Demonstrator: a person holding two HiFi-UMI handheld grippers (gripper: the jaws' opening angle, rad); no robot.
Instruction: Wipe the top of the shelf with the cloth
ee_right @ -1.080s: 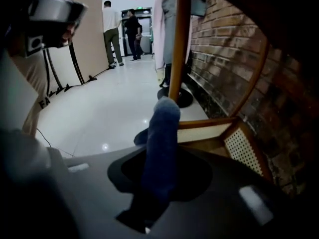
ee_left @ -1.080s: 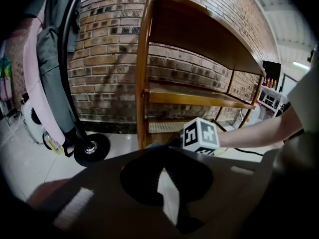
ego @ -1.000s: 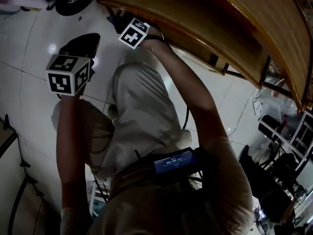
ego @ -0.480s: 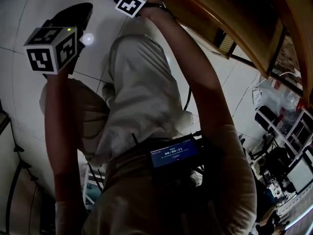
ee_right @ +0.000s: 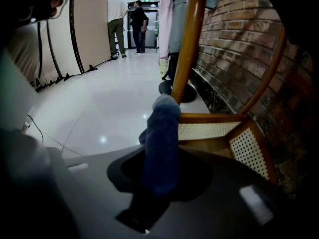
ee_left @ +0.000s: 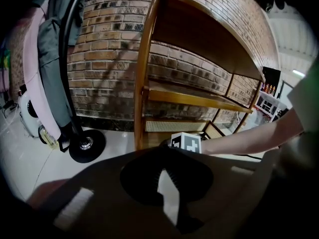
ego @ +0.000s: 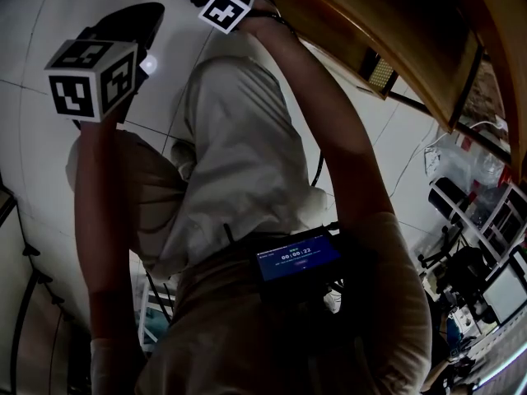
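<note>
Low beside shelf (ee_right: 215,118) base: your right gripper (ee_right: 157,179) clamps blue cloth (ee_right: 162,128). Your left gripper (ee_left: 167,193) narrowly parted, empty, over floor (ee_left: 117,144). Both barely shifted since half-second ago.

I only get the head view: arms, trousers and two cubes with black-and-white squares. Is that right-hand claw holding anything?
Observer: Yes. The right claw is shut on a dark blue cloth.
Operator: And the left one?
Observer: The left claw is open and empty; only pale floor shows in the gap.
Operator: Is the cloth on the shelf top?
Observer: No. It is low down, beside the cane panel at the foot of the wooden shelf.
</note>
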